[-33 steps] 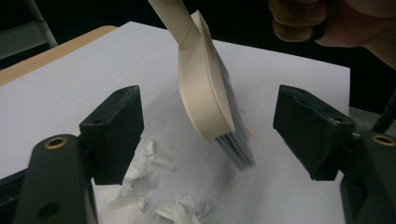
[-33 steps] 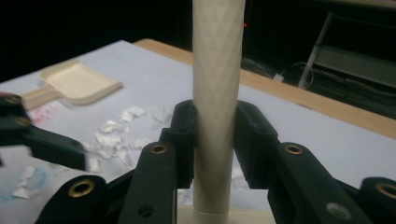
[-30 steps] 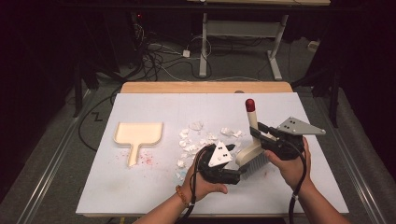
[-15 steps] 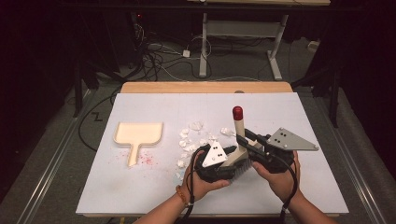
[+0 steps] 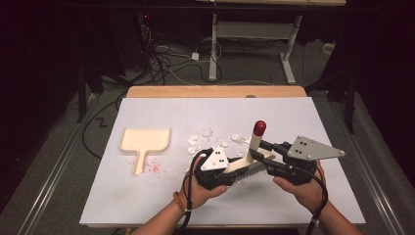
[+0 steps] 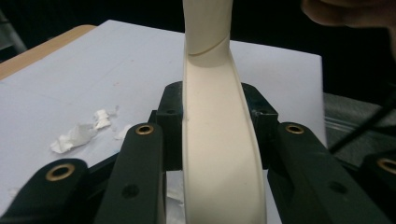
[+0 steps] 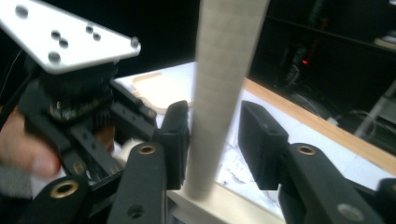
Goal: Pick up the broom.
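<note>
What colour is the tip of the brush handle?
Red; the tip of the cream brush shows best in the high view.

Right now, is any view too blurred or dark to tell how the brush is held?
High view: the white table is evenly lit, the room behind is almost black, and the brush is small but sharp. Left gripper view: the brush body is crisp between the jaws, and the paper scraps are clear. Right gripper view: the handle is smeared by blur, with a gap at one jaw.
</note>
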Available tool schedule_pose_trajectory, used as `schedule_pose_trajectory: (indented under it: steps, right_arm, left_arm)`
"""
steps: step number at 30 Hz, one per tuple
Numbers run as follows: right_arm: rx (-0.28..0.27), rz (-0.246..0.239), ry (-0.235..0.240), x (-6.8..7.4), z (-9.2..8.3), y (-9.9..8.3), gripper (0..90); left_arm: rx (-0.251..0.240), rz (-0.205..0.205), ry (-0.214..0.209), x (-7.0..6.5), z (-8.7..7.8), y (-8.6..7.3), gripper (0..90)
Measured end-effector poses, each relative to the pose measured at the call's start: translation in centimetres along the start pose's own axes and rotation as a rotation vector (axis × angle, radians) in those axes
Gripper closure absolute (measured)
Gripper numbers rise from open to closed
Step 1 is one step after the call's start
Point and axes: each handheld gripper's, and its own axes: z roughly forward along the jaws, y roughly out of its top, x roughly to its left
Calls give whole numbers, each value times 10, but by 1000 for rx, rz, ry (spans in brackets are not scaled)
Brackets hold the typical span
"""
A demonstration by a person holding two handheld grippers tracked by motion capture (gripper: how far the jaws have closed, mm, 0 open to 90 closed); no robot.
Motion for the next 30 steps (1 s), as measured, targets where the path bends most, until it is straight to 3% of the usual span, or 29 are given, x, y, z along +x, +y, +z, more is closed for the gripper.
schedule_pose_trajectory:
  steps: [2,3,5,8,11,15,17,20,22,26,30]
  right_arm:
    - [5,-23,53,-5,-4,-1,575]
    - [5,-23,53,-5,-4,-1,575]
    - [52,-95,89,-9,-7,-3,547]
    - [90,-109,164,-16,-6,-9,513]
    - [166,-151,235,-16,1,-15,467]
    - [243,-186,301,-10,15,-24,455]
    - [275,-207,348,-7,20,-27,446]
    - [342,-230,430,-1,27,-33,464]
    - [361,-257,460,3,33,-37,522]
    - [388,-239,500,7,37,-41,636]
    - [380,-249,506,8,40,-44,658]
  left_arm:
    - [4,9,-12,1,-3,0,647]
    - [10,18,-17,1,-5,0,647]
    - [29,40,-31,3,-10,-1,648]
    - [54,57,-63,6,-16,-2,648]
    - [91,83,-131,8,-20,-1,648]
    - [122,117,-178,7,-19,-1,647]
    - [152,161,-224,2,-17,0,647]
    - [144,178,-279,0,-15,-1,647]
    - [148,186,-279,-1,-14,0,647]
    - [122,167,-293,1,-15,-1,647]
    - [126,174,-290,1,-15,-2,646]
